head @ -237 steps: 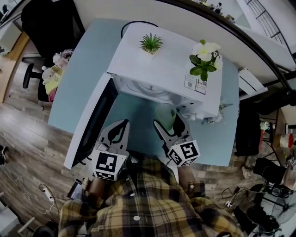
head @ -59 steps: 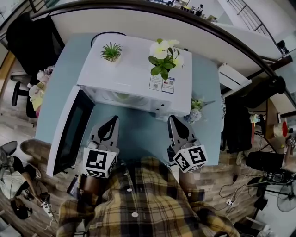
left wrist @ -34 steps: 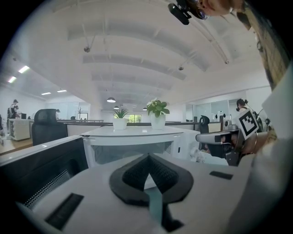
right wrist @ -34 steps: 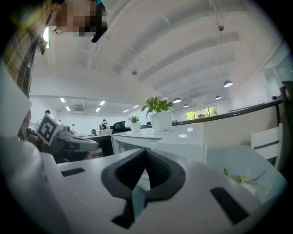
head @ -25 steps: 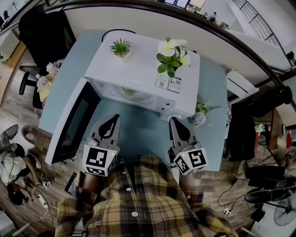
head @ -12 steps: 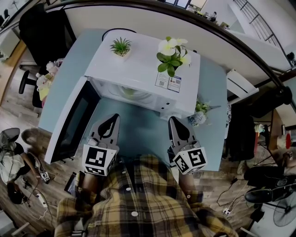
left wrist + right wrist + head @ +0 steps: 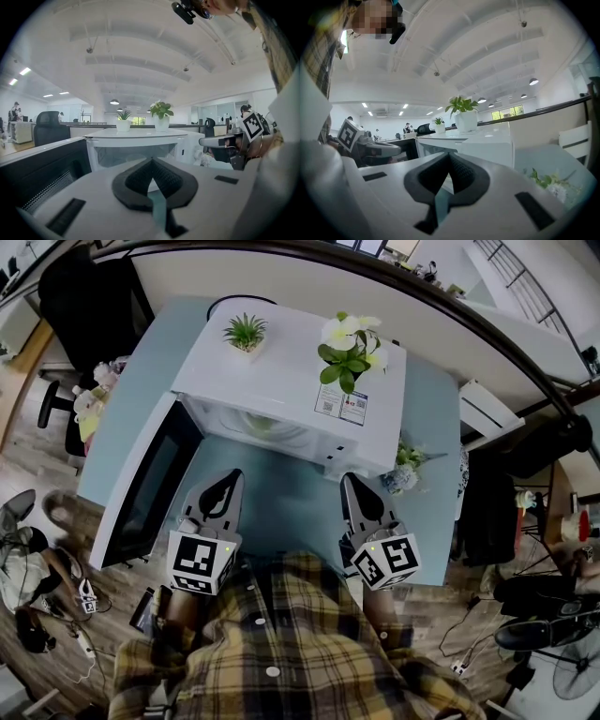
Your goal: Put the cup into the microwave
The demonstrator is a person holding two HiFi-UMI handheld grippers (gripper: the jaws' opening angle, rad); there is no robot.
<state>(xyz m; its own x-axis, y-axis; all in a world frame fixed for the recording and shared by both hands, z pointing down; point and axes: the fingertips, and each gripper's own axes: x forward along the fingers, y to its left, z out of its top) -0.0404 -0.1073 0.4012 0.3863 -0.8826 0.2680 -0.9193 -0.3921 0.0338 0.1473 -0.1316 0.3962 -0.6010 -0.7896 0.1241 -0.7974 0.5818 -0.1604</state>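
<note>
1. Microwave door (image 7: pixel 142 491): stands open at the left side of the white microwave (image 7: pixel 291 381).
2. Left gripper (image 7: pixel 225 482): held in front of the microwave opening, on the door side, above the blue table (image 7: pixel 281 498). Its jaws are clenched together with nothing between them.
3. Cup (image 7: pixel 261 426): a pale green shape inside the microwave cavity. The view there is dim, but this is probably the cup.
4. Right gripper (image 7: pixel 354 486): held in front of the microwave's right end. Its jaws are closed and empty.
5. On top of the microwave: a small spiky potted plant (image 7: pixel 245 332) at the left, and a white-flowered potted plant (image 7: pixel 349 348) at the right.
</note>
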